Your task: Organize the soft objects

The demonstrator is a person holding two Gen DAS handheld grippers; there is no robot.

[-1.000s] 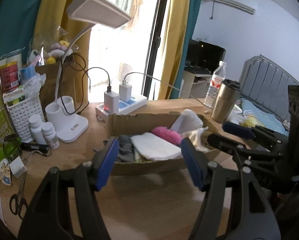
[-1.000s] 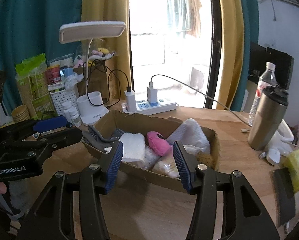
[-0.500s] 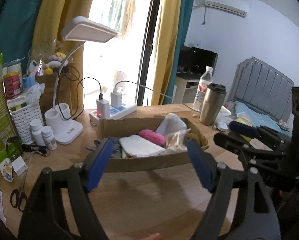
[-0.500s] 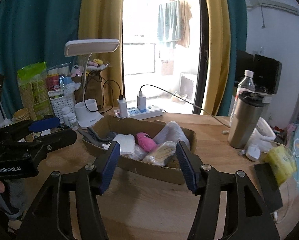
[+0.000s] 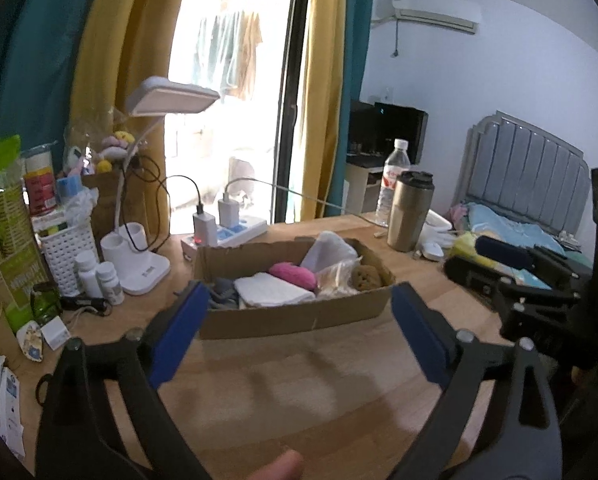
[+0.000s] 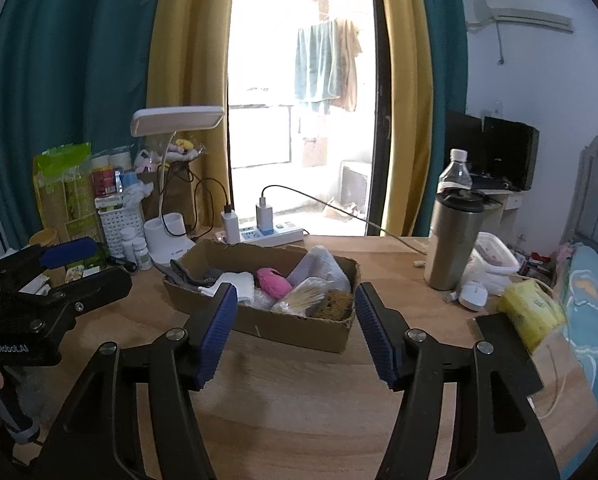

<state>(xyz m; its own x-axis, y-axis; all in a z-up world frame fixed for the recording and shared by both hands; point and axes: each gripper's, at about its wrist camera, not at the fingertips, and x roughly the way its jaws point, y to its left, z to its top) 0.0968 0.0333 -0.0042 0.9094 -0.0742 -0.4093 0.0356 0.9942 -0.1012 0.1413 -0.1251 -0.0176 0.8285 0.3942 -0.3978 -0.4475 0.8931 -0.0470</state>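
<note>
Soft objects [image 5: 273,290] in cardboard box [image 5: 291,316] | wooden desk [image 5: 299,392], window behind | both hand-held grippers released

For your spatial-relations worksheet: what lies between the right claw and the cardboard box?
Only bare wooden tabletop, seen in the right wrist view, separates the right claw from the cardboard box.

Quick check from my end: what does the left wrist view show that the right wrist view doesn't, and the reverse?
Only the left wrist view shows the grey padded headboard.

Only the right wrist view shows the yellow tissue pack clearly, and the teal towel hanging outside.

Both show the shallow cardboard box with the pink fuzzy item and folded white cloth inside, the steel tumbler, and both open grippers: left gripper, right gripper.
</note>
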